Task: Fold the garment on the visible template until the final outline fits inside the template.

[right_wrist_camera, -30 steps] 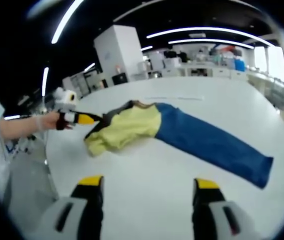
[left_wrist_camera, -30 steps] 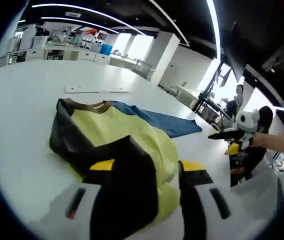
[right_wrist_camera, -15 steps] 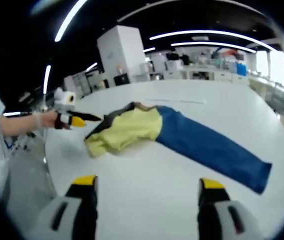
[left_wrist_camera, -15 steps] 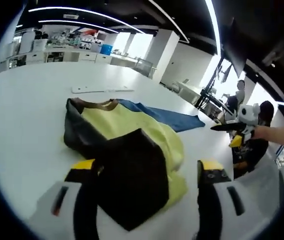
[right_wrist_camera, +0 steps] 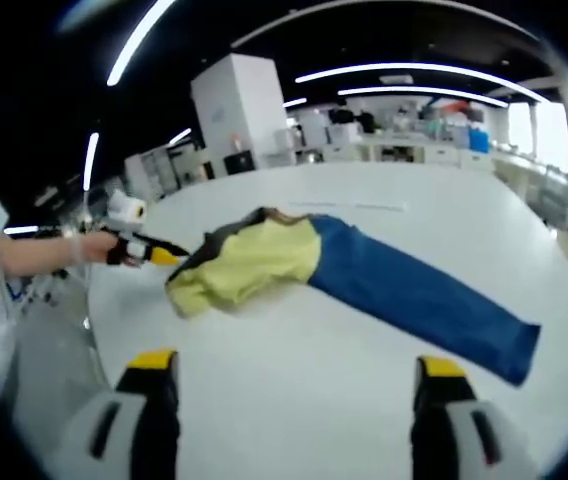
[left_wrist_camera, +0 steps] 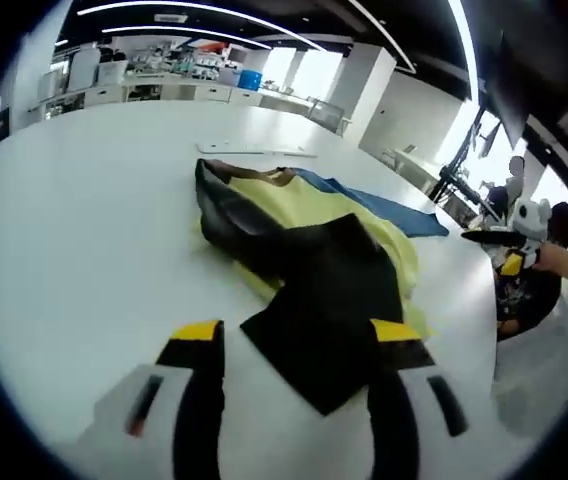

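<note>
While the garment lies on the white table, its black sleeve reaching between the spread jaws of the left gripper, the fold looks barely started; the right gripper hovers spread and empty, well apart from the blue sleeve; next, each needs a firm pinch to fold inward.

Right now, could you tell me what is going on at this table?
A person holding a claw in each hand is folding a garment on a white table. The garment has a yellow body, a blue sleeve stretched out flat and a black sleeve lying between the jaws of the open left claw. The right claw is open over bare table, apart from the cloth. The yellow part is bunched, so folding is unfinished.
</note>
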Demonstrator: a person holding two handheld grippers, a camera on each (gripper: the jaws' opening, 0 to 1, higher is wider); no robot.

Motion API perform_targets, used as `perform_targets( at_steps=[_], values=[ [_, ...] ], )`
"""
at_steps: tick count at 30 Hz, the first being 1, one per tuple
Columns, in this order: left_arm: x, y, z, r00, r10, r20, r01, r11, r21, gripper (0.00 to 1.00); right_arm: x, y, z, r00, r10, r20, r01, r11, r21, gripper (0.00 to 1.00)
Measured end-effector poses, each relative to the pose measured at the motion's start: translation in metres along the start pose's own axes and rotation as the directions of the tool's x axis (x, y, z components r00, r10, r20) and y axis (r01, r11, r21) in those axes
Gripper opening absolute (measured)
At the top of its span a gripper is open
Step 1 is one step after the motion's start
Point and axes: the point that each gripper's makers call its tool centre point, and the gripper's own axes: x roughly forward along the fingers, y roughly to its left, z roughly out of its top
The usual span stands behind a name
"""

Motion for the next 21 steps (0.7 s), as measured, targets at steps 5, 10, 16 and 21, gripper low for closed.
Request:
perform_targets(
  at_steps=[5,10,16,21],
  values=[
    [0.000,0.013,-0.003,0.998,0.064,-0.018,-0.063,0.997,0.046,0.40,-0.002,-0.002,-0.003,1.000,-0.004,-0.002,0.004,1.000,0.014,0.96],
    [0.005,0.015,-0.007,0.996,0.082,-0.020,-0.080,0.992,0.093,0.29,-0.004,-0.003,-0.004,1.000,-0.009,-0.005,0.009,1.000,0.023,0.95],
    [0.008,0.016,-0.008,0.994,0.104,-0.029,-0.099,0.984,0.150,0.17,-0.005,-0.003,-0.005,1.000,-0.010,-0.009,0.010,1.000,0.027,0.94],
    [0.007,0.019,-0.008,0.993,0.110,-0.041,-0.104,0.985,0.139,0.07,-0.005,-0.002,-0.006,1.000,-0.009,-0.014,0.010,1.000,0.029,0.93]
  ],
)
